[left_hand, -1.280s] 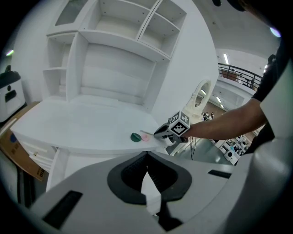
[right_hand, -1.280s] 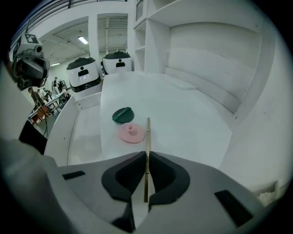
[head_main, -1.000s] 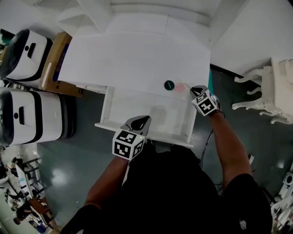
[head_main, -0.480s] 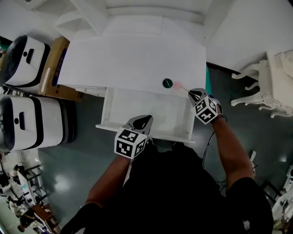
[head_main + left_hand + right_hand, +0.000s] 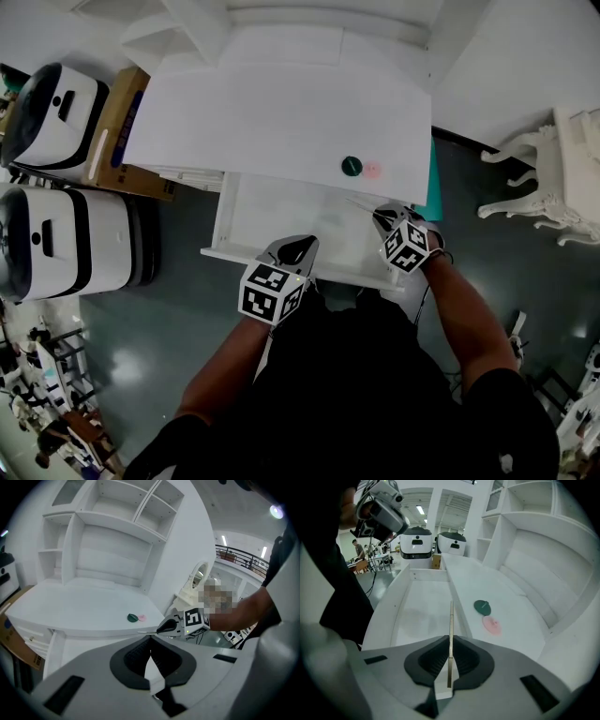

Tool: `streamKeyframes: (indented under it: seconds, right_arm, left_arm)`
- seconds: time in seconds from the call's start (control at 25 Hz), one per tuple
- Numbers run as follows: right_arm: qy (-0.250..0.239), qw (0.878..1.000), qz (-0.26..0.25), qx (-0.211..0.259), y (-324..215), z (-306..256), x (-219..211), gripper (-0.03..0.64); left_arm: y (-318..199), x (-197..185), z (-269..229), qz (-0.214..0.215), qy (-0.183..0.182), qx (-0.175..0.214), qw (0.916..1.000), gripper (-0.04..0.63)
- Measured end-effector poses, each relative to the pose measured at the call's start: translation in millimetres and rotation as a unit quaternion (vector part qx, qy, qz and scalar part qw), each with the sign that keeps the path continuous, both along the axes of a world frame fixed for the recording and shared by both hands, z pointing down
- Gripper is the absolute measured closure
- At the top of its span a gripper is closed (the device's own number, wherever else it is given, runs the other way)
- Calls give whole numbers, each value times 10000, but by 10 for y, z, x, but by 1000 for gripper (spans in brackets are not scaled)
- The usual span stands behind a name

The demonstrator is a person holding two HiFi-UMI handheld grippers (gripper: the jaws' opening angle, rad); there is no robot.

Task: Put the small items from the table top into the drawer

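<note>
White and bare, the tabletop (image 5: 281, 122) carries only a green disc (image 5: 352, 166) and a pink disc (image 5: 373, 170), just beside each other near its right front edge. Hutch shelves (image 5: 525, 508) rise at the far side, and a glossy dark floor (image 5: 150, 309) lies around. The drawer (image 5: 272, 220) stands open below. The right gripper (image 5: 450, 644) is clamped on a thin flat stick (image 5: 450, 620), held edge-up over the drawer's right part. The stick looks light, stiff and easily snapped, so a hold near one end seems adequate. The left gripper (image 5: 151, 641), jaws together on nothing, hovers at the drawer's near edge.
</note>
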State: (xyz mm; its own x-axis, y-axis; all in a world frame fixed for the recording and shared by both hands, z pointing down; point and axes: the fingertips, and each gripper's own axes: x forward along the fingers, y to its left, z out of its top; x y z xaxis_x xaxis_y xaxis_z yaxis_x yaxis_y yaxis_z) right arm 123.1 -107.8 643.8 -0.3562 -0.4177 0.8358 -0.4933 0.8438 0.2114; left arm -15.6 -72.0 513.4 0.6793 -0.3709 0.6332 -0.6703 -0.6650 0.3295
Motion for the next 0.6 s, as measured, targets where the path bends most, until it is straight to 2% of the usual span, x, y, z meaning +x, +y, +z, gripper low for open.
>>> streamKeyframes:
  seconds: [0.36, 0.6]
  right_arm:
    - [156, 9986, -306, -392, -20, 550, -215, 574]
    - [366, 9950, -692, -623, -71, 908, -351, 574]
  left_arm:
    - [25, -134, 83, -275, -67, -153, 9995, 592]
    - [24, -238, 135, -464, -150, -263, 9985, 592]
